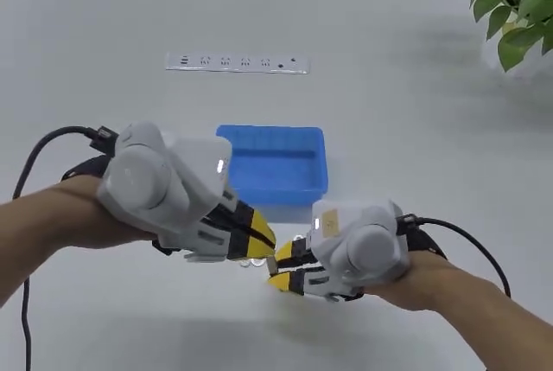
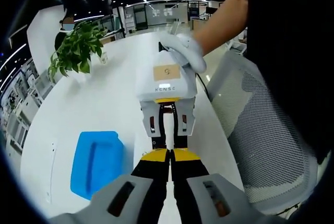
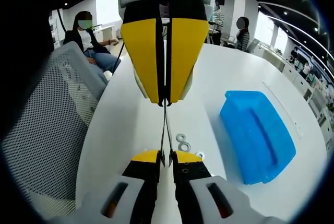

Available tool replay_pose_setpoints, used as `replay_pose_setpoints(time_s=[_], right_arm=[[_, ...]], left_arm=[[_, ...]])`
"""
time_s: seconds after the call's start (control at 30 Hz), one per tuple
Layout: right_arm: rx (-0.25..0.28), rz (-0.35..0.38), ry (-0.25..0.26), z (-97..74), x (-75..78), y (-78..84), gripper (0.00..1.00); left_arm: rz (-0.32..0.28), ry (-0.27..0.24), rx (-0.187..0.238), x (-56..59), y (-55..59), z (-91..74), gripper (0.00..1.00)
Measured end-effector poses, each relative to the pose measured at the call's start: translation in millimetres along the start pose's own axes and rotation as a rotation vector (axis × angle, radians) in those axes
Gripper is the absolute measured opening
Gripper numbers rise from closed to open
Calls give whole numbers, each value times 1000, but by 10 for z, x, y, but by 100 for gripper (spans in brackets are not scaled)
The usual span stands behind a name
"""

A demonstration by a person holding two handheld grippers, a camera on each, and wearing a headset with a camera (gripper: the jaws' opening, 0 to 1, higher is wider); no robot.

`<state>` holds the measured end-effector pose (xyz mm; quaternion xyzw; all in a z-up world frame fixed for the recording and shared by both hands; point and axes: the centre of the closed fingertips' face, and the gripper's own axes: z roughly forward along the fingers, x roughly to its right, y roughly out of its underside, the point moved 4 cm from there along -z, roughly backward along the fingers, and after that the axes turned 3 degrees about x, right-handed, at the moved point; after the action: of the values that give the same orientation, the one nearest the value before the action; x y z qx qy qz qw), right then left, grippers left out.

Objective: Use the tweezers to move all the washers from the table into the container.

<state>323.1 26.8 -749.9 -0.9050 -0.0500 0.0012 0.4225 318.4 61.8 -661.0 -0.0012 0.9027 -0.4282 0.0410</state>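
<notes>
Right gripper [image 3: 166, 158]: jaws pressed onto tweezers [image 3: 166, 127] — we should seat them squarely.
Left gripper [image 3: 166, 100]: pinching their far end — we should release it gently.
Washers [image 3: 182, 141]: on table [image 3: 130, 130], near container [image 3: 258, 135].

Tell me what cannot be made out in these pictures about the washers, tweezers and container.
- Washers: full count. In the head view, the left tool and right tool cover most; in the right gripper view, the right tool may hide more.
- Tweezers: too thin to tell whether the right tool clamps them.
- Container: near-left corner, head view, hidden behind the left tool.
</notes>
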Motion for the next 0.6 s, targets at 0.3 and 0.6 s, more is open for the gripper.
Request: replay_pose_setpoints(time_s=[0.3,0.6], right_arm=[[10,13,5,-31,-3,24,11],[18,23,7,-36,1,30,11]], left_arm=[[3,14,51,7,-60,85,5],[-16,19,73,6,-21,132,5]])
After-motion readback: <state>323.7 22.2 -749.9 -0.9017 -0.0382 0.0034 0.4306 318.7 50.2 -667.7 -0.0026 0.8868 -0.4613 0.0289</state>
